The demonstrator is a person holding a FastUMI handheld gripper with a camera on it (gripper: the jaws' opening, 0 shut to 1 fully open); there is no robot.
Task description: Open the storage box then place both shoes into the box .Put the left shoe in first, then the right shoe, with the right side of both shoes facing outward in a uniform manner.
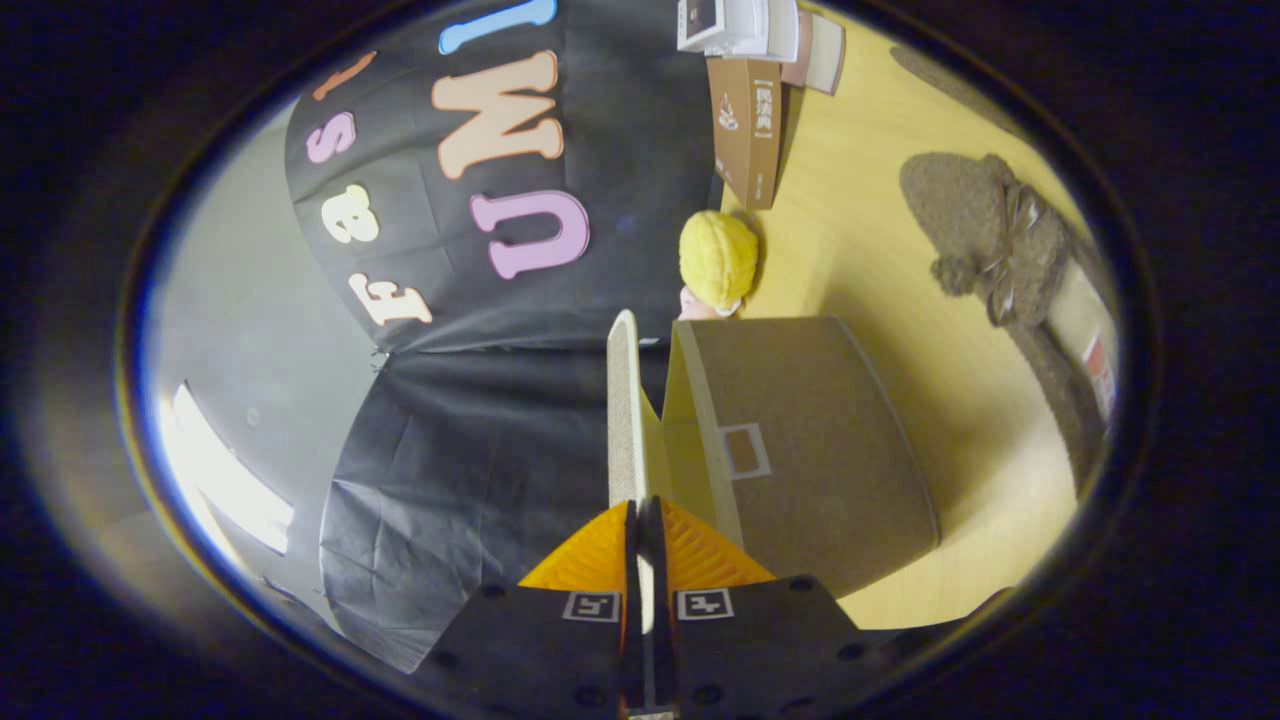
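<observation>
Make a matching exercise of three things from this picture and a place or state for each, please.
Things:
1. lid
2. fuzzy shoe
3. yellow plush toy

Places or states:
A. lies apart on the wooden table
B. pinched between the gripper fingers
C. just beyond the storage box, at the cloth wall

Pairs: 1-B, 2-A, 3-C

Warm dim light; glare strip beside black cloth; fisheye bending, soft edges.
</observation>
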